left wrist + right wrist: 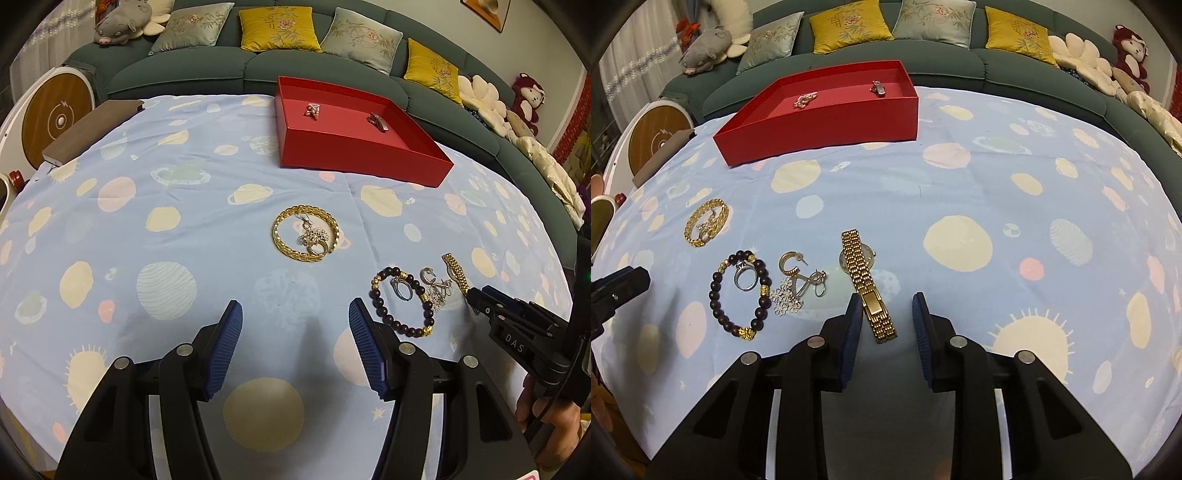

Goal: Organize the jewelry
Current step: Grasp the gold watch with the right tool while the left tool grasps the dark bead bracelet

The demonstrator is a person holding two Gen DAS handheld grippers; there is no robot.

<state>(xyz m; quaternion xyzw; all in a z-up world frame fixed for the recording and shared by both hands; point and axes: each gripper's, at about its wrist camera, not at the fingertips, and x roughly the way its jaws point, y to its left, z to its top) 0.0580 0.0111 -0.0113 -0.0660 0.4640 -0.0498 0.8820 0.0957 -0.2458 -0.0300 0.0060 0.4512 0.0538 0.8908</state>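
Note:
A red tray (354, 147) (827, 122) at the back of the table holds two small pieces of jewelry (312, 110) (377, 122). A gold bangle (306, 233) (705, 221) lies mid-table with a silver pendant inside it. A dark bead bracelet (402, 299) (740, 295) encircles a silver ring (744, 278); earrings (799, 280) lie beside it. A gold watch (866, 284) (456, 271) lies flat. My right gripper (884, 314) (476, 301) is open, its jaws on either side of the watch band's near end. My left gripper (295, 325) is open and empty above bare cloth.
The table wears a light blue cloth (184, 221) with planet prints. A green sofa (207, 70) with cushions and plush toys curves behind it. A brown box (92, 129) sits at the table's far left edge. A round white device (51, 110) stands left.

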